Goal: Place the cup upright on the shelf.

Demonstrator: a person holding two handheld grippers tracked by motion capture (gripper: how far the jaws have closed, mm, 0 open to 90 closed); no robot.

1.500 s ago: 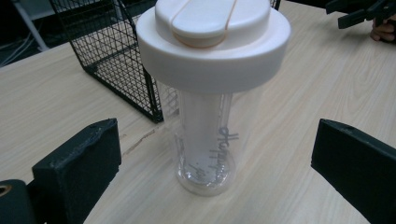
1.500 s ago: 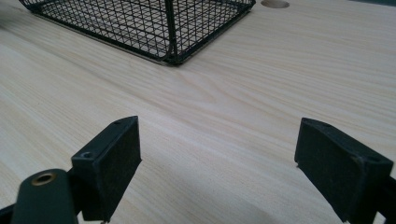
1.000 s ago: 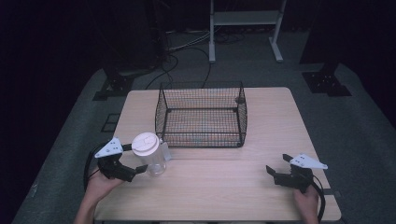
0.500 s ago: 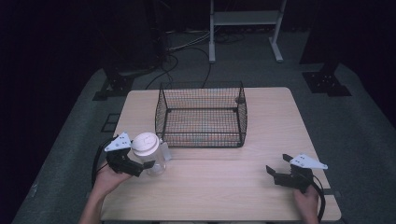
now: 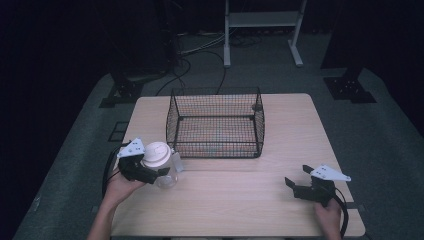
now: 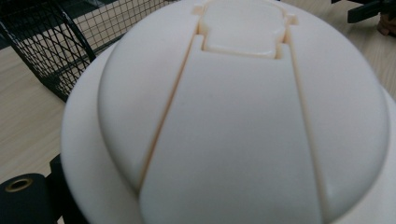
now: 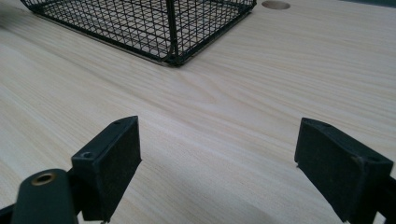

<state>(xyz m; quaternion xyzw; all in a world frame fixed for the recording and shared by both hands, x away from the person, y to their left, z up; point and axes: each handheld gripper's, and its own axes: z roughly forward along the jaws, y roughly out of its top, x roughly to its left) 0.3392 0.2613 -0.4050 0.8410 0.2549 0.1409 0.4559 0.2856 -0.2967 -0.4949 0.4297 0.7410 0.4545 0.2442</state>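
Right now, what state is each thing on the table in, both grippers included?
Jar: upright on the table, white lid on.
Wire basket: upright, nothing in it.
Left gripper: around the jar, jaws have just been closing; grip not confirmed.
Right gripper: open, holding nothing, low over the table.
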